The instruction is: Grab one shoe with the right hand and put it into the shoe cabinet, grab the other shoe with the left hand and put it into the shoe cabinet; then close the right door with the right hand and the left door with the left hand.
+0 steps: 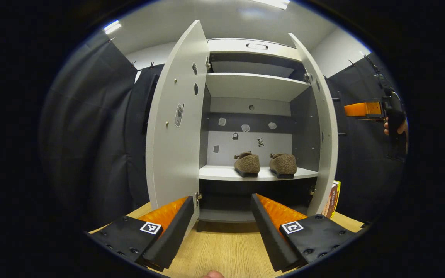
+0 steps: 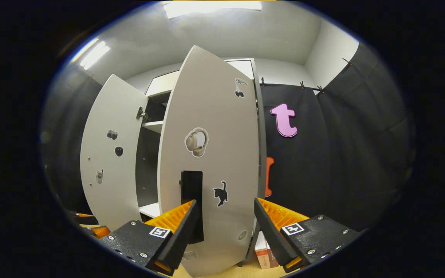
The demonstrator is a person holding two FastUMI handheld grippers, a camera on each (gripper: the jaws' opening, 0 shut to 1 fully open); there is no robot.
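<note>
Two brown fuzzy shoes [image 1: 247,164] [image 1: 283,165] stand side by side on the lower shelf [image 1: 222,173] of the white shoe cabinet. Both doors stand open: the left door [image 1: 176,123] and the right door [image 1: 321,127]. My left gripper [image 1: 222,216] is open in front of the cabinet, low, with nothing between its fingers. My right gripper [image 2: 225,220] is open close to the outer face of the right door [image 2: 211,154], near its black handle [image 2: 191,193]. In the left gripper view the right gripper [image 1: 363,110], held by a hand, shows beyond the right door.
A wooden floor [image 1: 222,247] lies under the cabinet. A box [image 1: 333,199] leans at the cabinet's right foot; the same box [image 2: 264,247] appears low in the right gripper view. Black cloth walls close both sides. Upper shelves [image 1: 253,85] are bare.
</note>
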